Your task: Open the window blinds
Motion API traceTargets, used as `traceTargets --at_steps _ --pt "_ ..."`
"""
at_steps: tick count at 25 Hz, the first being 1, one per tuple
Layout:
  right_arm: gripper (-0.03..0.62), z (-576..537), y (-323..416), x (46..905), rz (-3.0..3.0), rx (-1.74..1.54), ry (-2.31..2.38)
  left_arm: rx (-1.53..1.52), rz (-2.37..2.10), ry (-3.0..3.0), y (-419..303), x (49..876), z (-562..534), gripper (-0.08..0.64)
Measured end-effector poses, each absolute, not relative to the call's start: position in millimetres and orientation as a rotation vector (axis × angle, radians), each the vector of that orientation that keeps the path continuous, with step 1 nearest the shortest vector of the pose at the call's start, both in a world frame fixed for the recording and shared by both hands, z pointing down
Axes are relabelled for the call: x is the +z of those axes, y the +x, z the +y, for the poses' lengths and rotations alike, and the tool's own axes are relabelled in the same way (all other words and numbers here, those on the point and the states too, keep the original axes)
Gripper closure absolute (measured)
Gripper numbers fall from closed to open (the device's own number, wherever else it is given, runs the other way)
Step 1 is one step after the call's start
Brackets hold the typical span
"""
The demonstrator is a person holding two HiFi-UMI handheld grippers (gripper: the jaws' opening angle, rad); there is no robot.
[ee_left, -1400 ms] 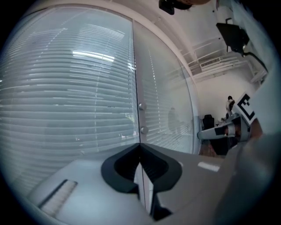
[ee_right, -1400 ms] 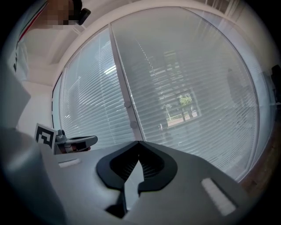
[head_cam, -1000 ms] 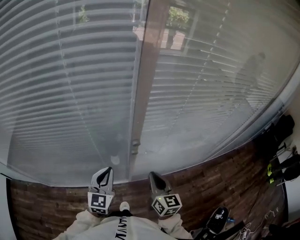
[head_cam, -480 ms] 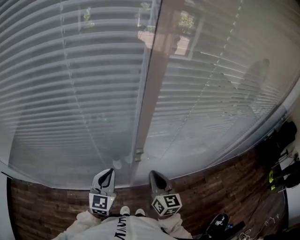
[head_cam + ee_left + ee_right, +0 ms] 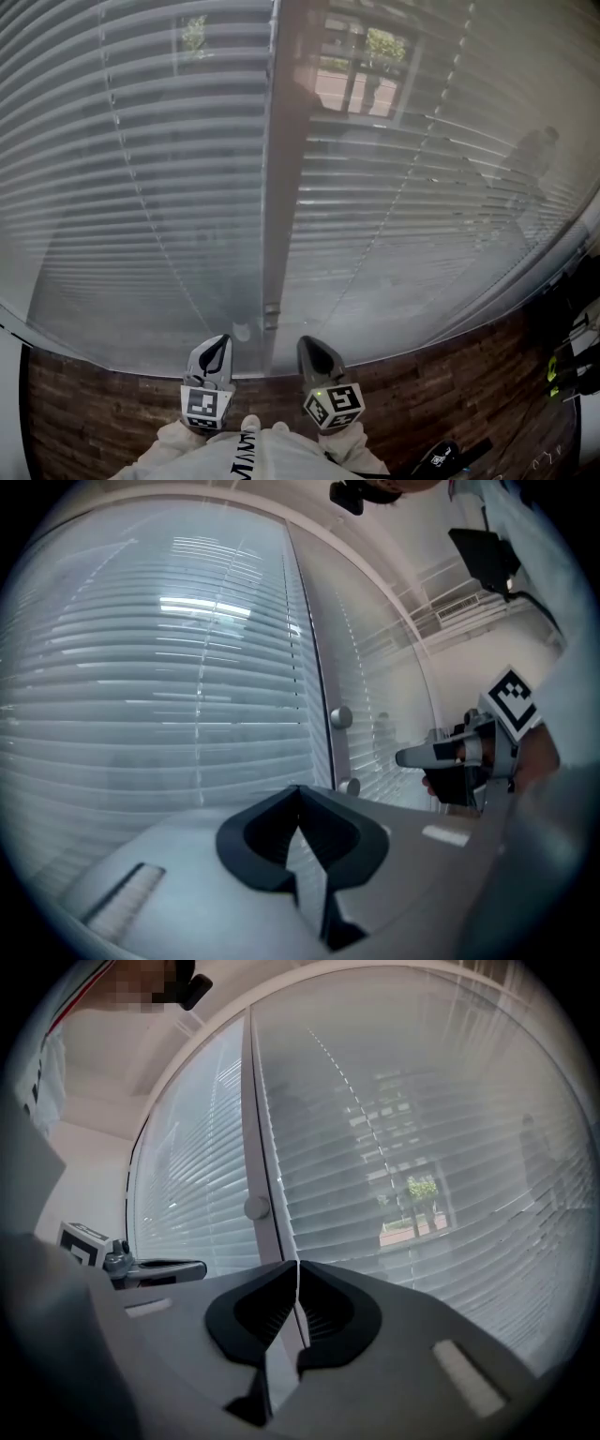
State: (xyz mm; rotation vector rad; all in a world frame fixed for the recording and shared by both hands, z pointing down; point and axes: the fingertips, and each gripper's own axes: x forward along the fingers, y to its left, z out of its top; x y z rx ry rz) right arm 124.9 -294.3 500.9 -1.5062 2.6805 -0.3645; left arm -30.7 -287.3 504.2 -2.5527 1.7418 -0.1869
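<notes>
Window blinds (image 5: 141,187) hang across the glass ahead, their tops cut off and the street beyond the right panel only a haze. Open wood floor (image 5: 450,375) lies below. The left gripper (image 5: 216,342) and right gripper (image 5: 307,344) hover short of the slats, claws pinched together, empty. Slats run sideways, flanking an upright frame post (image 5: 279,187).

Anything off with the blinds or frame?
Nothing stands out. Slats of the left blind and right blind hang even, none bent, either side of the centre post. Shut and empty: left gripper, right gripper.
</notes>
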Motion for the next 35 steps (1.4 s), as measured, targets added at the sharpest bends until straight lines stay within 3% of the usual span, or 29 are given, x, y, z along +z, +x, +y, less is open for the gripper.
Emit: traceTargets --at_steps 5,11,20,35 --pt "0.572 -298.3 124.7 498.3 2.702 -0.334 -1.501 -0.191 1.758 -2.543 -29.3 504.6 -290.1 0.56" --pt "0.505 -302.1 118.6 488.5 2.756 -0.2 -1.543 -0.183 1.768 -2.537 -31.7 503.6 -293.0 0.56" --pt "0.456 -292.1 81.5 441.9 2.919 0.52 -1.625 -0.155 1.746 -2.56 -34.5 504.4 -293.7 0.56" --pt "0.426 -306.1 58.0 440.0 2.994 1.254 -1.721 -0.091 1.741 -2.581 -44.2 508.9 -295.6 0.56"
